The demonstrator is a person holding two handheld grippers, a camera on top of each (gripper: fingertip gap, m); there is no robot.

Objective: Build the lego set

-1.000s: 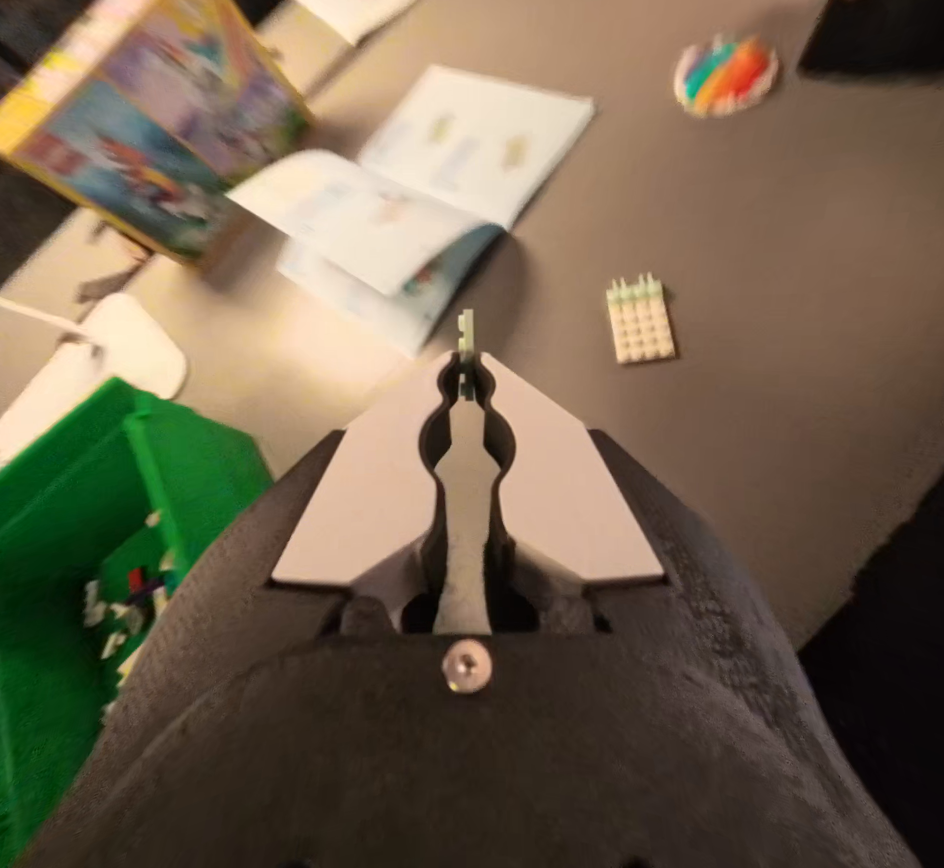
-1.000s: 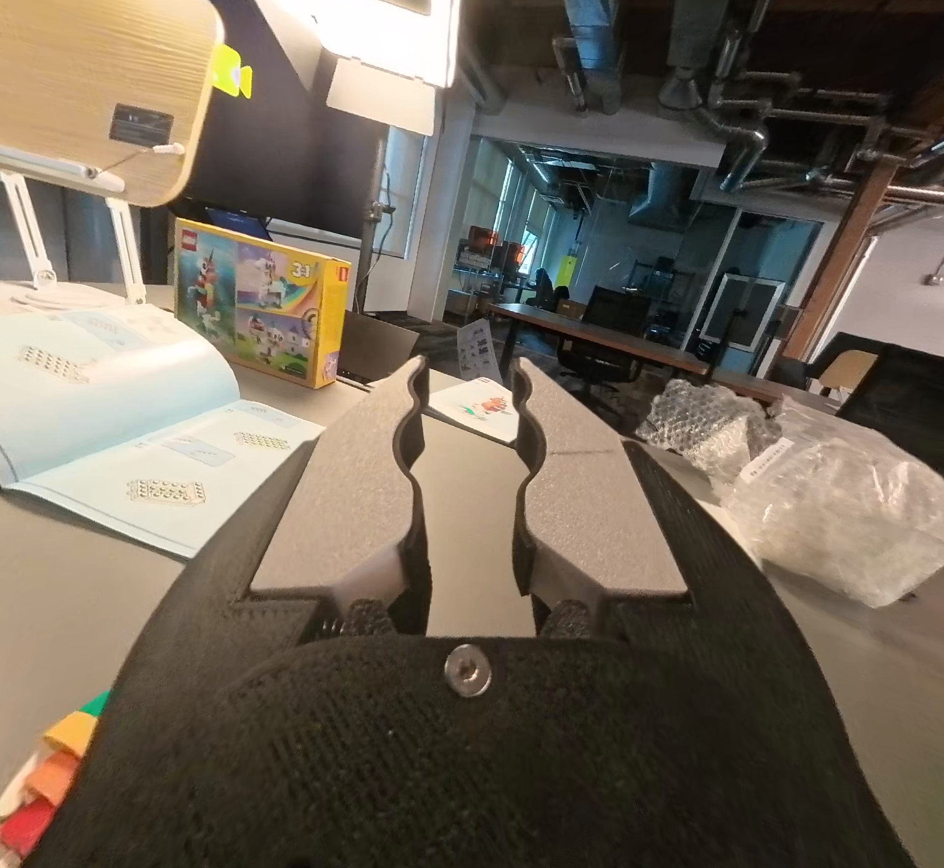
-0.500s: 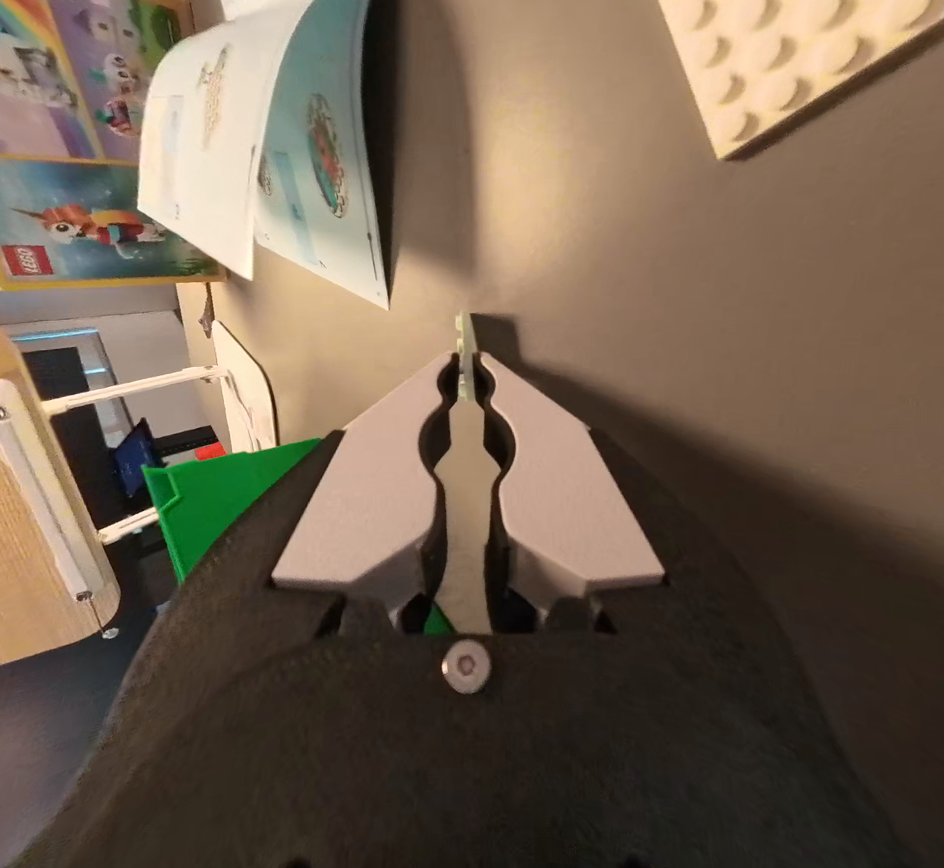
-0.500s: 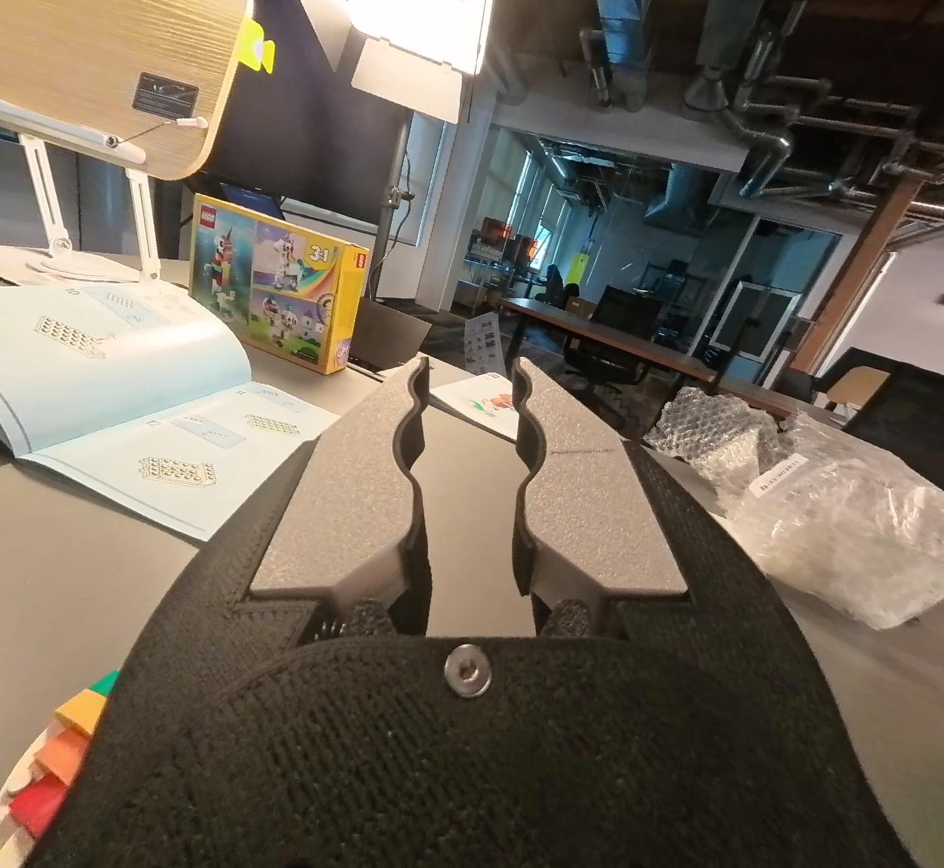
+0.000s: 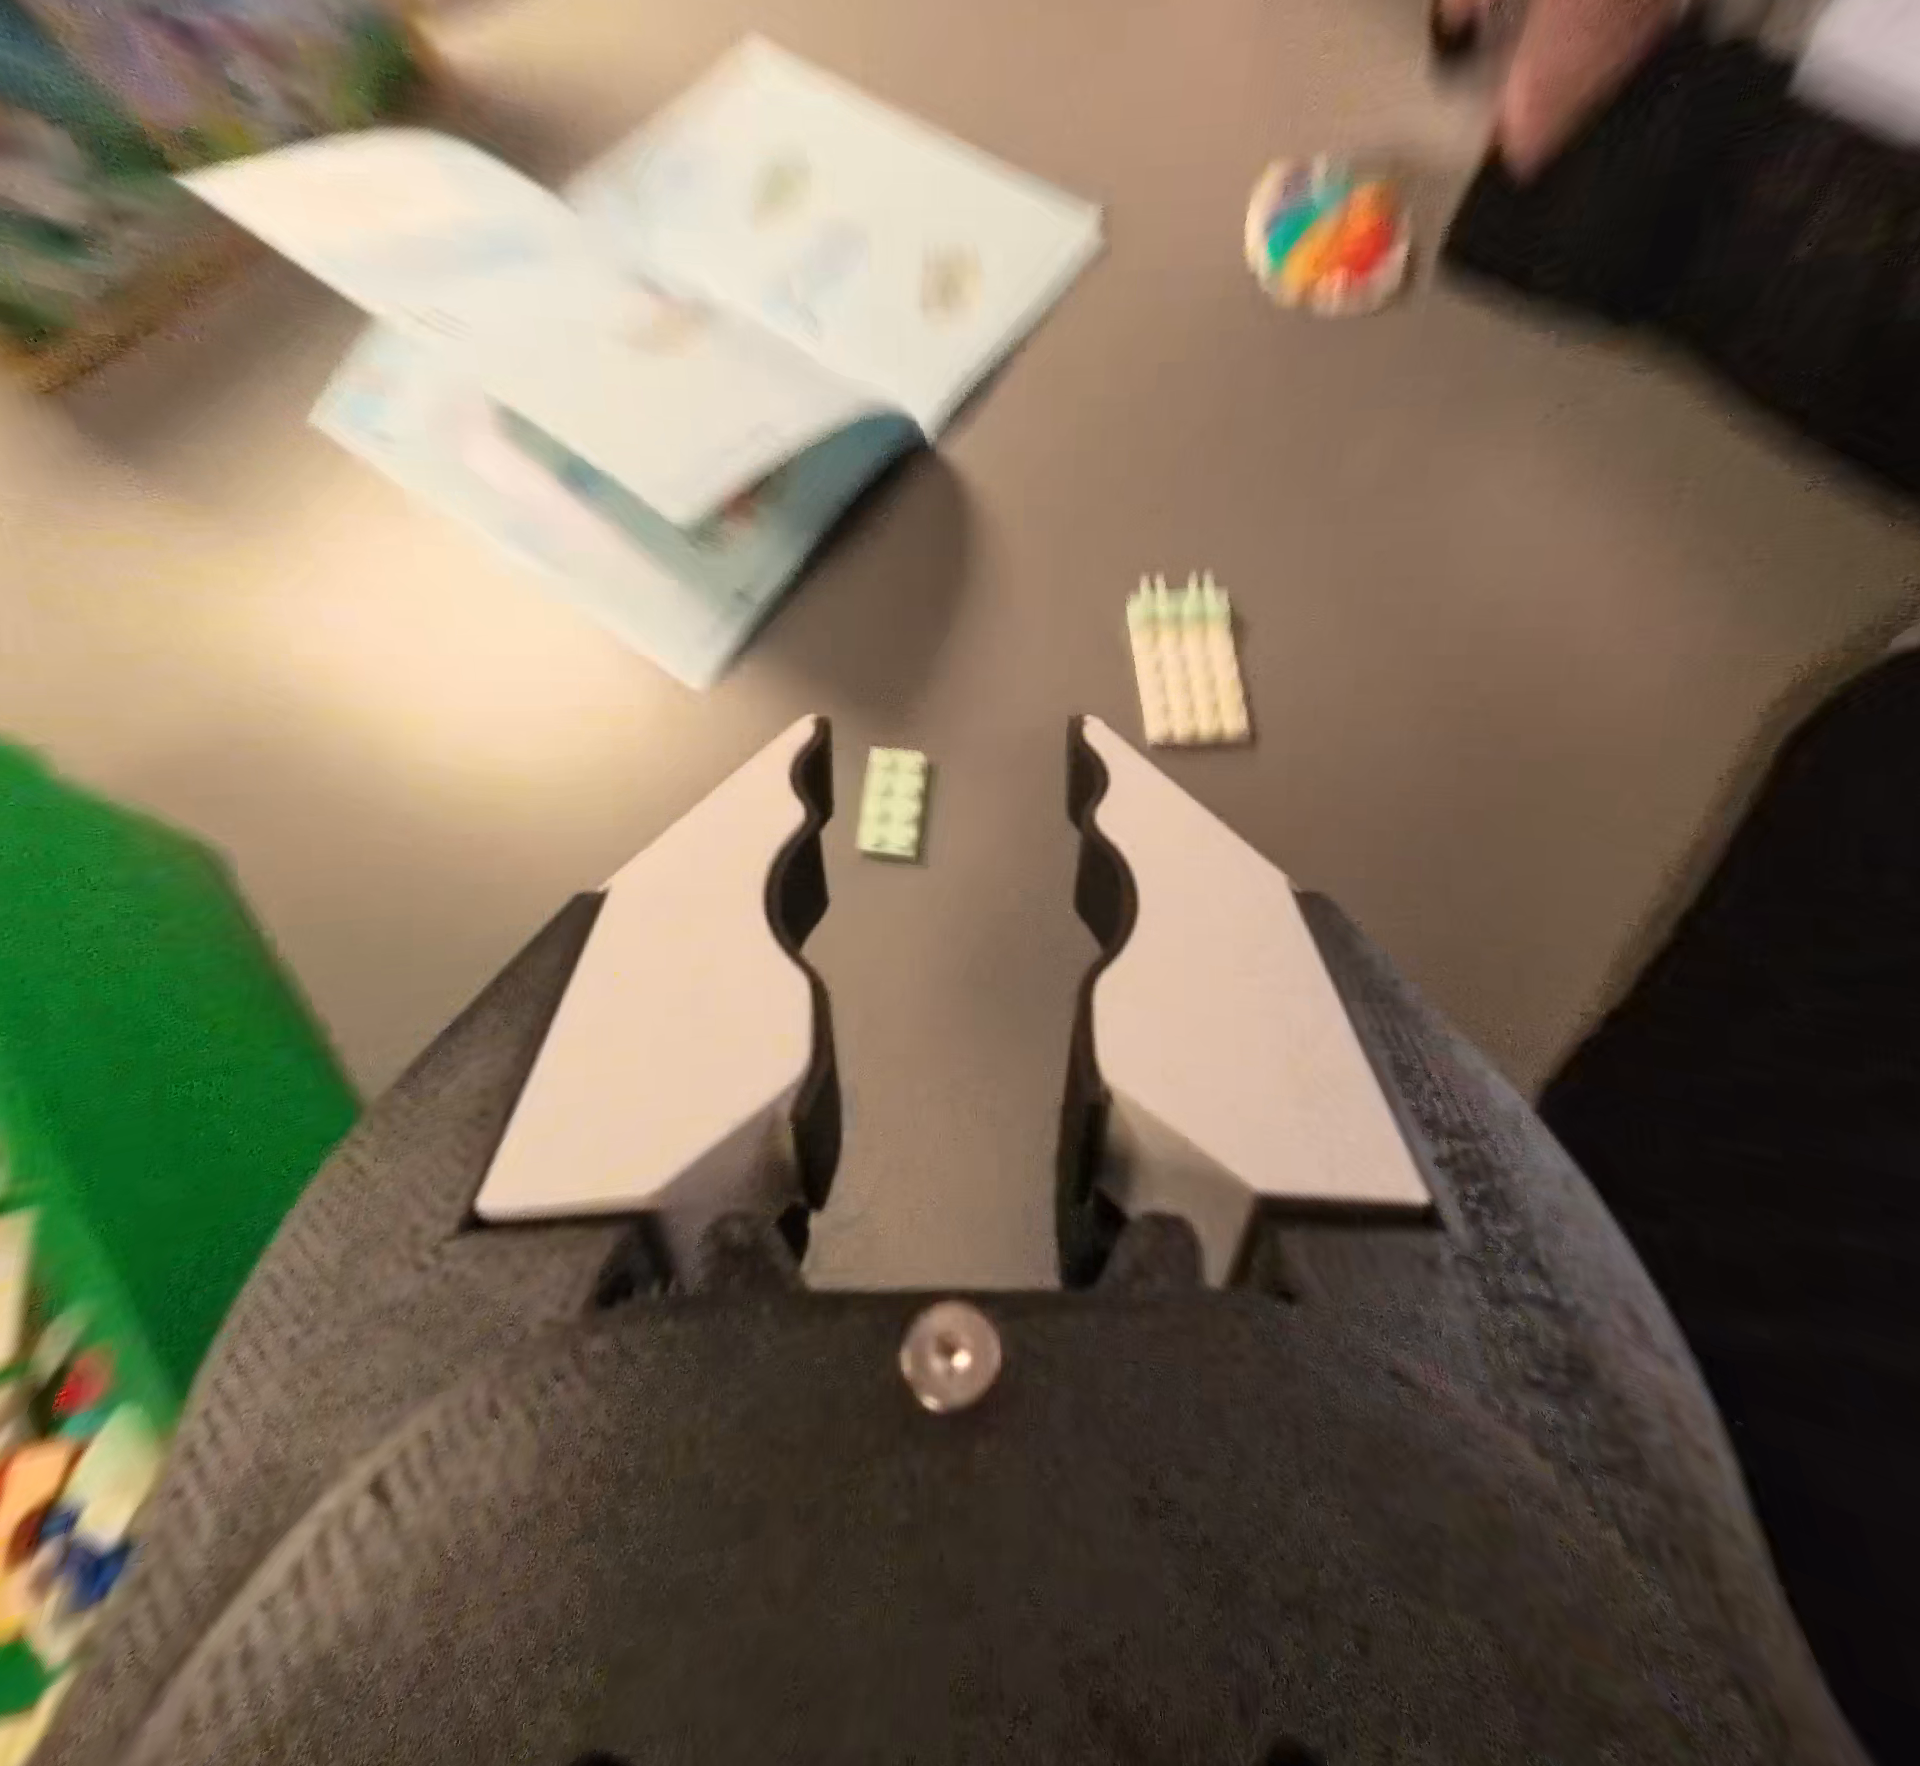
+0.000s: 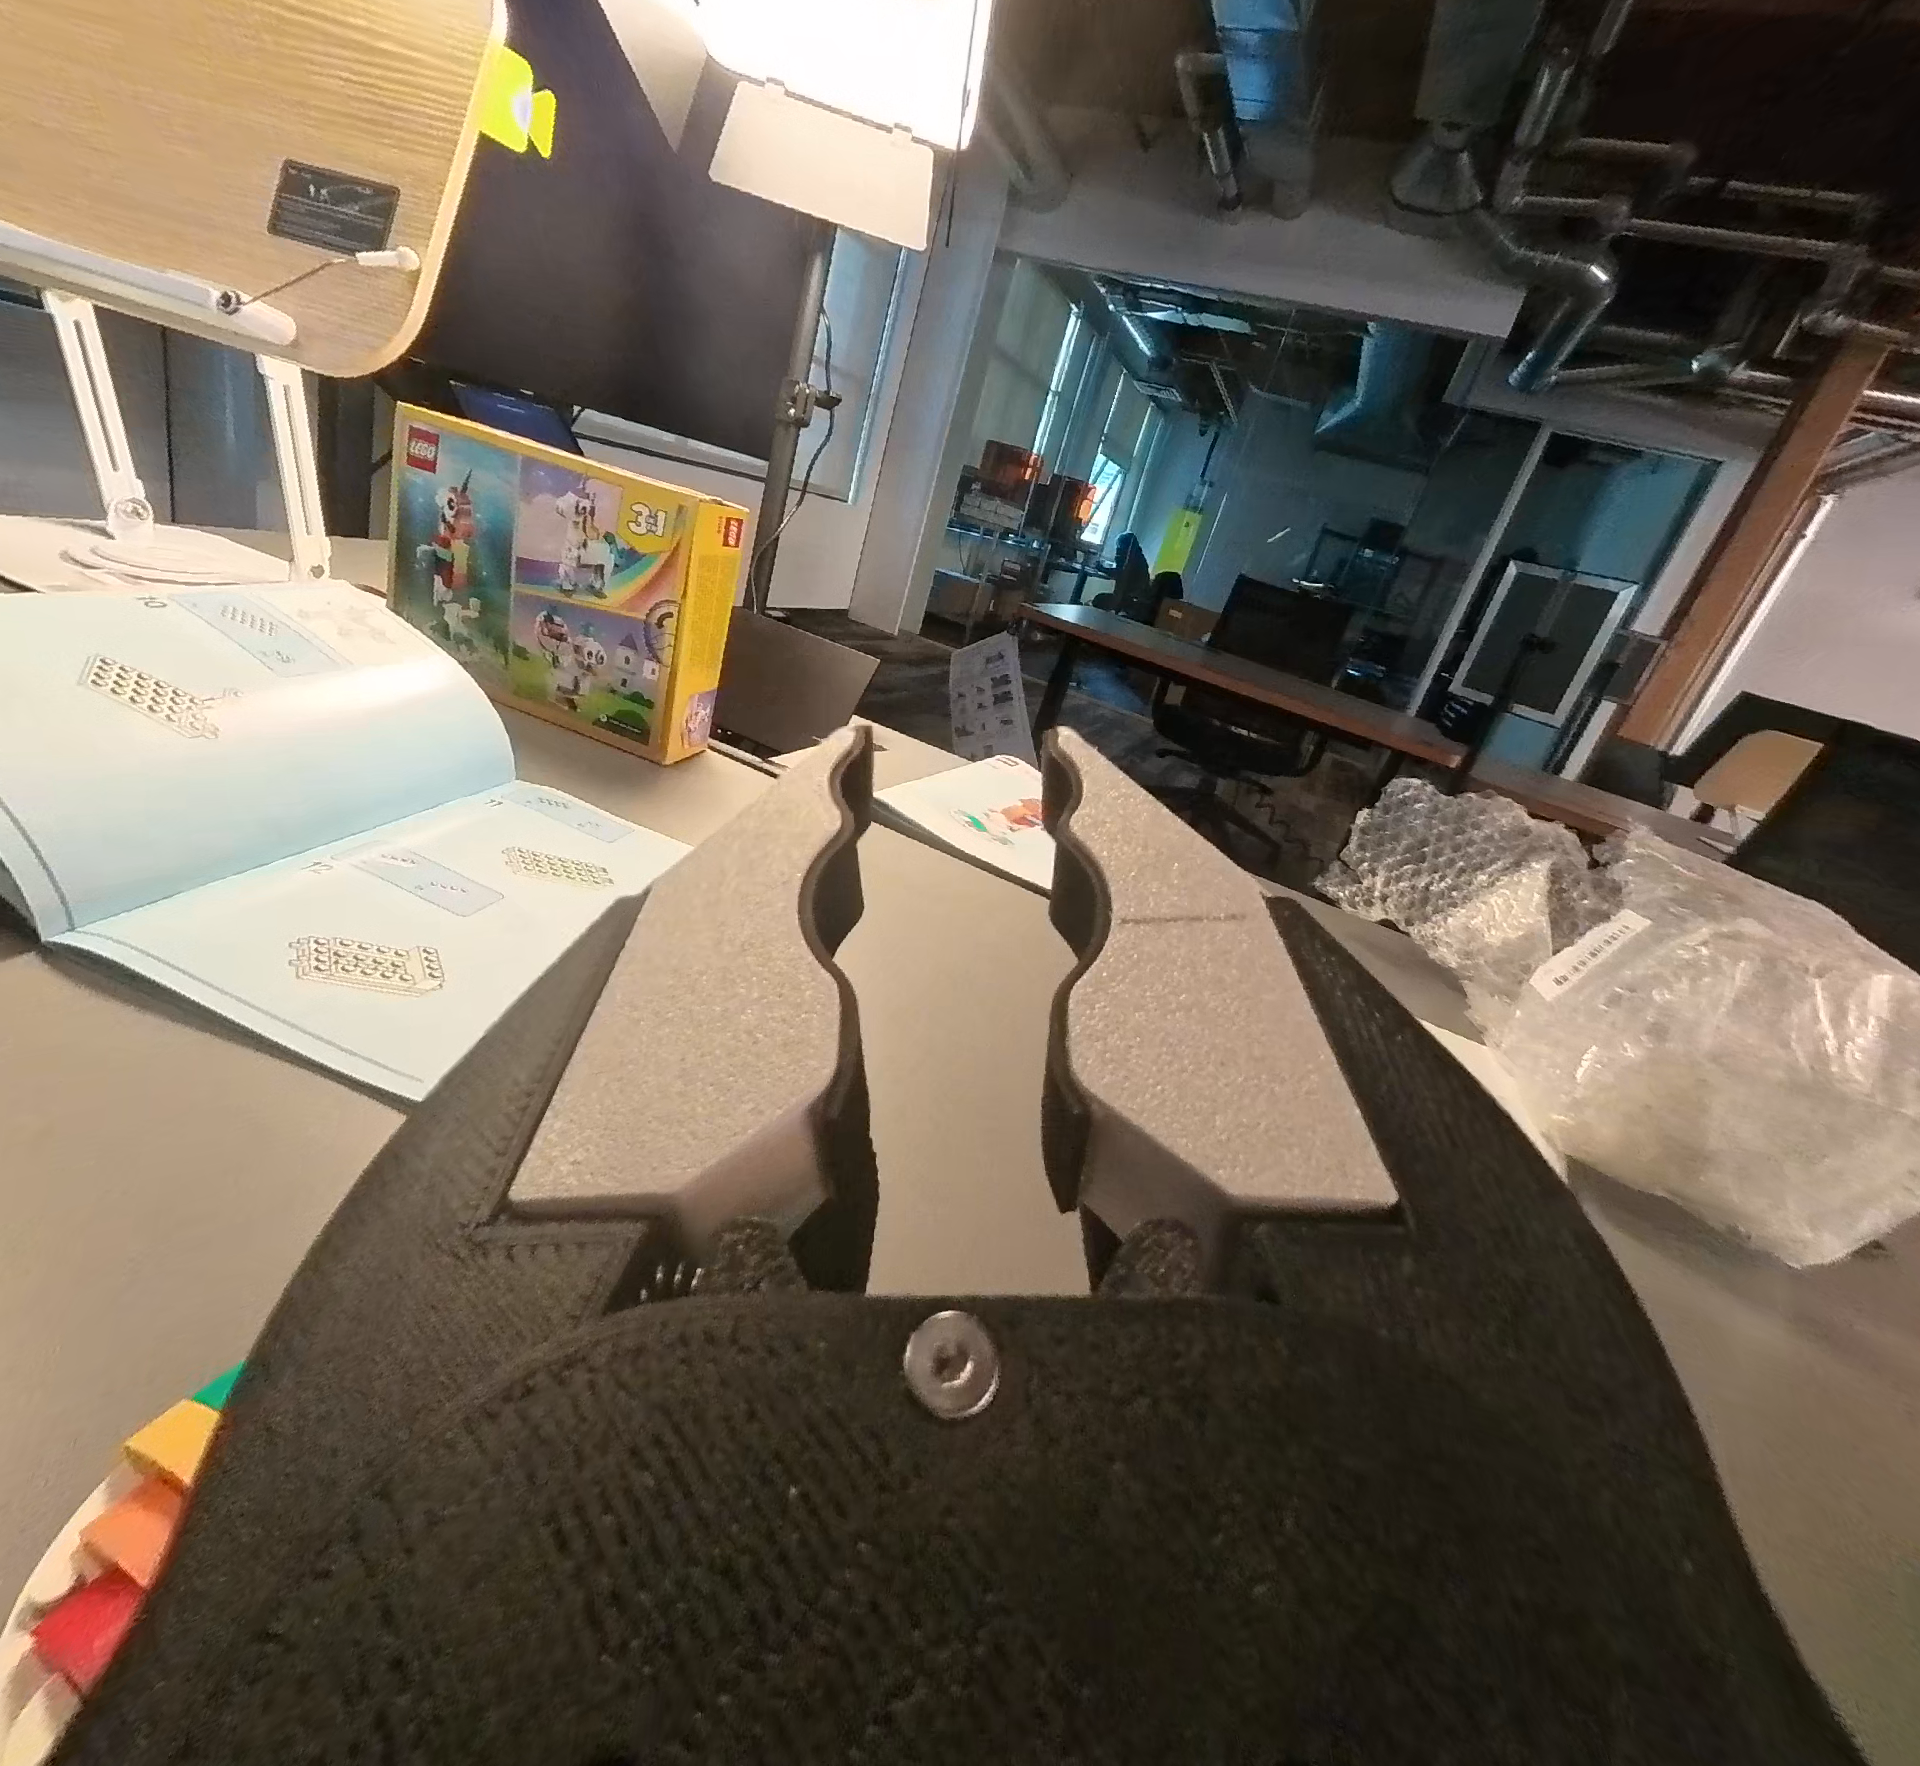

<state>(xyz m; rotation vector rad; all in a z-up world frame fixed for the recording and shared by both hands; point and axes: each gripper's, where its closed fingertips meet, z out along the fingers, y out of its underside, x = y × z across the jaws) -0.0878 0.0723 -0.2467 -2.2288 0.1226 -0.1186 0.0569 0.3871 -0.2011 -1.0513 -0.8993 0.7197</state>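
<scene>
pale green plate on the table, both grippers empty

the left gripper (image 5: pixel 949 760) hung above the grey table (image 5: pixel 1351 490) with its jaws spread wide and nothing between them. the small pale green plate (image 5: pixel 892 801) lay flat on the table, studs up, seen in the gap between the fingers but close to the left one. its long axis ran away from the camera, roughly in line with the fingers, with a slight tilt. the cream base plate (image 5: pixel 1188 663), with a row of green pieces at its far end, lay near by to the right, apart from the small plate, its long axis pointing much the same way.

to seat the small plate well, the likely step was to grip it across its short sides, keep it level, line its studs up with the base plate and press straight down. the view was blurred, so fine stud detail could not be read.

the right gripper (image 6: pixel 953 766) was part open, empty, aimed over the table past the open instruction booklet (image 6: pixel 312 843) toward the lego box (image 6: pixel 566 589).
</scene>
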